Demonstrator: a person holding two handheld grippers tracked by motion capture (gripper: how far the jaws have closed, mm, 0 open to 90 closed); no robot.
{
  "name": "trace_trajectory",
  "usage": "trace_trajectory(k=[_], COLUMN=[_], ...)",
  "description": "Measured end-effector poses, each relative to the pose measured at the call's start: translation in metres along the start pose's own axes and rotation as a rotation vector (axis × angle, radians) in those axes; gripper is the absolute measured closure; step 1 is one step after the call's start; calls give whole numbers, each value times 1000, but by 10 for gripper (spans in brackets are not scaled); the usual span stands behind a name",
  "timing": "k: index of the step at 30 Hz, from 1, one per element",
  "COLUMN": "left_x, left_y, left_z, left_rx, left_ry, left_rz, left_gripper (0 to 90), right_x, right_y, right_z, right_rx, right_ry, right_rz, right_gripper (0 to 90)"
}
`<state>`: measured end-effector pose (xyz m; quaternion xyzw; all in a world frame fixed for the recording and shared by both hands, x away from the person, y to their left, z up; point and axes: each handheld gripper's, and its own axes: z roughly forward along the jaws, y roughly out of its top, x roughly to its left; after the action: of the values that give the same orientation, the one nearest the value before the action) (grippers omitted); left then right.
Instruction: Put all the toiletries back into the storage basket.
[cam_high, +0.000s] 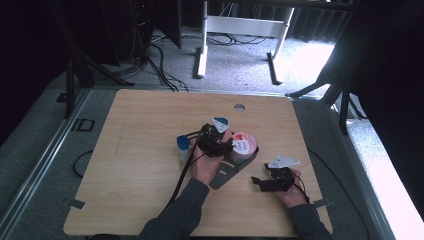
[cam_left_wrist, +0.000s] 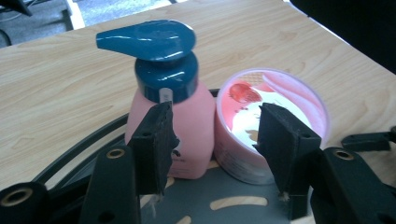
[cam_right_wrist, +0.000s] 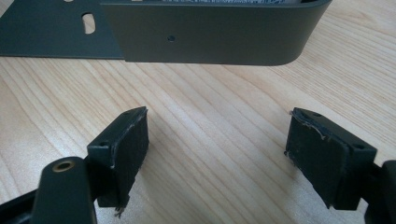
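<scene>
Pink plastic pump bottle with a dark blue dispenser head (cam_left_wrist: 170, 126) is what your left gripper (cam_left_wrist: 212, 140) is lined up on: in the left gripper view it stands upright on the dark grey metal tray (cam_left_wrist: 233, 196), just beyond the jaws and touching, or all but touching, the round pink strawberry-printed tub (cam_left_wrist: 271, 116) on its right. Your jaws stand partly apart with nothing pressed between them yet; one pad fronts the bottle's body, the other fronts the tub. I'd judge the bottle light to moderate in weight, with stiff but smooth, slippery walls and a tall build that tips easily. Take it across the straight body below the blue collar, not by the pump head, which could depress or swivel. First shift so both pads straddle the bottle alone, or you will pinch the tub too. Farther off, on the light wooden table (cam_high: 140, 165), your right gripper (cam_right_wrist: 215, 154) rests released beside the tray's wall.
</scene>
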<state>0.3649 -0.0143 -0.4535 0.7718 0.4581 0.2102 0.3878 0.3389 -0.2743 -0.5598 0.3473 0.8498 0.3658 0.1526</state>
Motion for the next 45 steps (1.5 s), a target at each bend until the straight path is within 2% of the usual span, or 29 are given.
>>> trace_trajectory(k=[5, 10, 13, 17, 26, 31, 39, 45], left_x=[-1, 1, 4, 6, 12, 17, 23, 31], left_y=[-4, -11, -16, -25, -47, -55, -67, -78], left_z=[-6, -13, -17, -19, -27, -31, -34, -32], left_rx=[2, 5, 0, 9, 19, 29, 46, 82], left_ry=[-27, -22, -25, -22, 10, 31, 55, 74], left_rz=[3, 15, 7, 16, 20, 7, -6, -18], left_gripper=[488, 524, 544, 601, 744, 809, 846, 864], right_x=[0, 0, 0, 0, 0, 0, 0, 0], right_y=[0, 0, 0, 0, 0, 0, 0, 0], right_z=[0, 0, 0, 0, 0, 0, 0, 0], right_rx=[0, 1, 1, 0, 1, 0, 0, 0], right_ry=[0, 1, 1, 0, 1, 1, 3, 3], right_rz=[1, 2, 2, 1, 1, -2, 0, 0], right_gripper=[209, 209, 209, 209, 209, 209, 209, 209])
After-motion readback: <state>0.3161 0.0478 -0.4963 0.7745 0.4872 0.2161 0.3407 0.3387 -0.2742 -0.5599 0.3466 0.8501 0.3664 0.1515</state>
